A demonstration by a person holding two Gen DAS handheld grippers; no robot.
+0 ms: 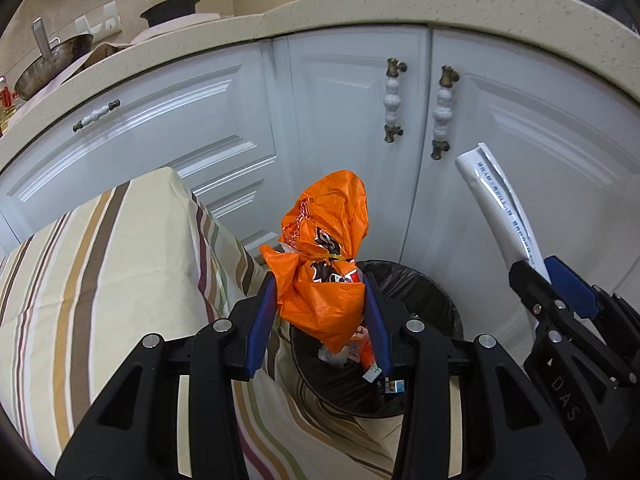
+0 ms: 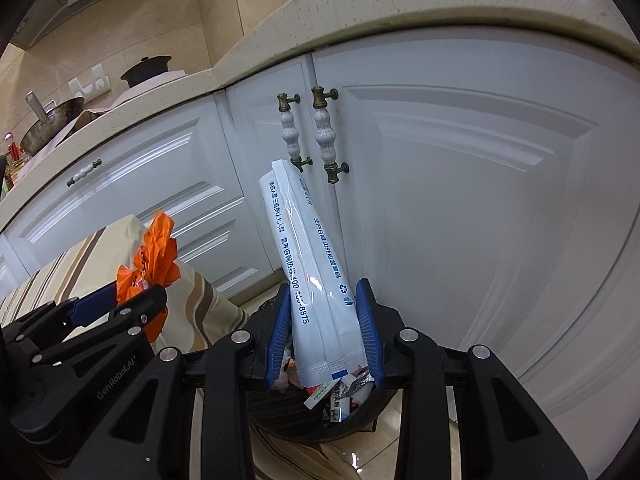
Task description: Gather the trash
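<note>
A: Gripping the orange plastic bag (image 1: pixel 324 256), the left hand-held gripper (image 1: pixel 320 320) has its blue pads (image 1: pixel 262 328) pressed into the bag's lower half from both sides. How does the bag lie?

B: Its long axis runs from about 6 o'clock to 12 o'clock in the left wrist view, the crumpled top pointing up toward the white cabinet doors (image 1: pixel 352 120). A thin yellow band cinches it near the middle. It hangs above the black-lined trash bin (image 1: pixel 436 300), whose opening shows wrappers inside.

A: And the right hand-held gripper (image 2: pixel 326 328)?

B: It is clamped on the white pouch (image 2: pixel 308 252), a long flat packet with blue print. In the right wrist view its long axis leans a little toward 11 o'clock, the sealed bottom edge down between the blue pads, the far end pointing at the cabinet handles (image 2: pixel 324 136). It, too, is over the bin (image 2: pixel 280 416), with scraps below it.

A: Where does each sit relative to the other?

B: From the left camera the pouch (image 1: pixel 500 208) stands at 3 o'clock, held by the right hand-held gripper (image 1: pixel 548 280). From the right camera the orange bag (image 2: pixel 154 256) shows at 9 o'clock, beside the striped cloth (image 2: pixel 200 292) covering something next to the bin.

A: Above it all?

B: A speckled worktop (image 1: pixel 360 4) with a wok (image 1: pixel 52 64) at 10 o'clock.
</note>
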